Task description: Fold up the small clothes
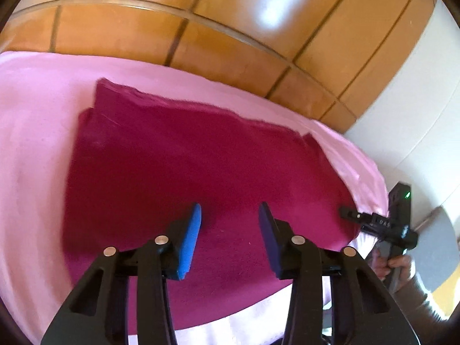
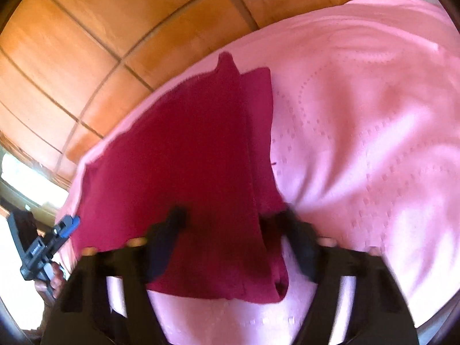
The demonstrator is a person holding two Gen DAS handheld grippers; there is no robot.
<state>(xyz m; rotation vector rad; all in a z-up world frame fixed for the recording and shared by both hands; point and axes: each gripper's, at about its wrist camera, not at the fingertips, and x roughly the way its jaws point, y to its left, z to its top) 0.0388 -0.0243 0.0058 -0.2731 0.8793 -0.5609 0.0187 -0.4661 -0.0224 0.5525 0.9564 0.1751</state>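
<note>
From my left wrist, my left hand-held gripper (image 1: 230, 215) hovers half-wide and empty over the folded crimson garment (image 1: 187, 158) lying on the pink bedspread (image 1: 34, 115), while from my right wrist, my right hand-held gripper (image 2: 233, 221), blurred, straddles that garment's (image 2: 187, 158) near edge, grip uncertain.

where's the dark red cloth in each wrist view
Left wrist: the dark red cloth fills the middle, beyond the left gripper.
Right wrist: it runs from centre to lower left, under the right gripper.
Shared landmark: the pink bedspread it lies on, with the orange tiled floor beyond.
</note>
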